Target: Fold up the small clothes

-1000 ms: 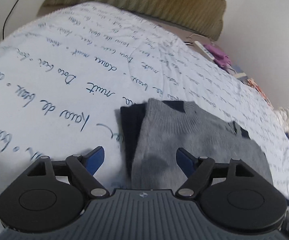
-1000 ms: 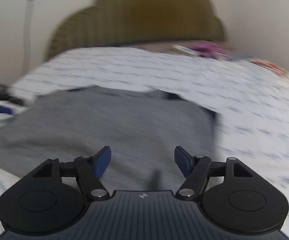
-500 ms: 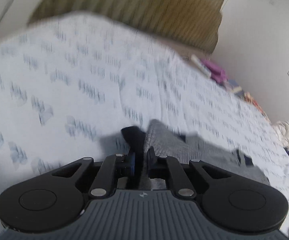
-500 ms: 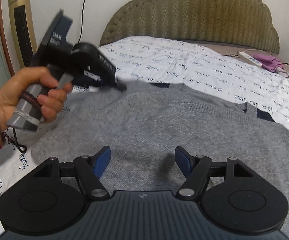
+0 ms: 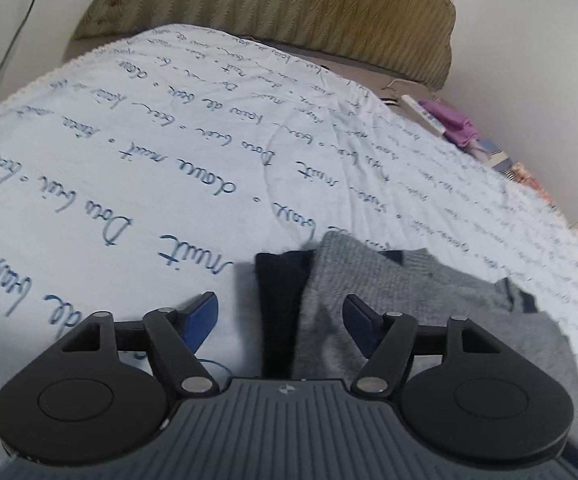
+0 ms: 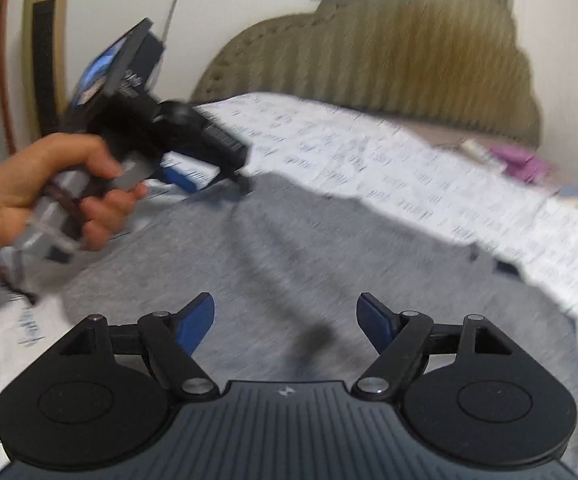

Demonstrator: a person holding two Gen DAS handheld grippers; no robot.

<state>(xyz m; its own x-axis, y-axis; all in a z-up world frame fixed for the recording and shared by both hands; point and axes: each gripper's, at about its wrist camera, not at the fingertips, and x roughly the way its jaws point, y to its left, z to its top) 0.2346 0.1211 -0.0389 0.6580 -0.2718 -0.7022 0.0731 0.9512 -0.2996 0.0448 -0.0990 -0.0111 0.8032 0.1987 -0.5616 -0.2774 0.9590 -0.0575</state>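
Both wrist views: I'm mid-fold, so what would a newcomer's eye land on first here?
The grey knit sweater with navy trim, lying folded on the white bedspread covered in blue handwriting. Next, in the right wrist view, the person's left hand gripping the left gripper over the sweater's far left edge, blurred by motion. Behind the bed stands an olive scalloped headboard.

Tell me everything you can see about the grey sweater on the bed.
The sweater is grey knit with a fine ribbed texture and looks soft. It has dark navy parts: a panel along its left edge and trim at the far edge. It lies flat on the bedspread, white with blue handwriting, and seems already folded. The left gripper is open above its left edge; whether its fingers touch the knit is unclear. The right gripper is open over the middle. The right view is blurred.
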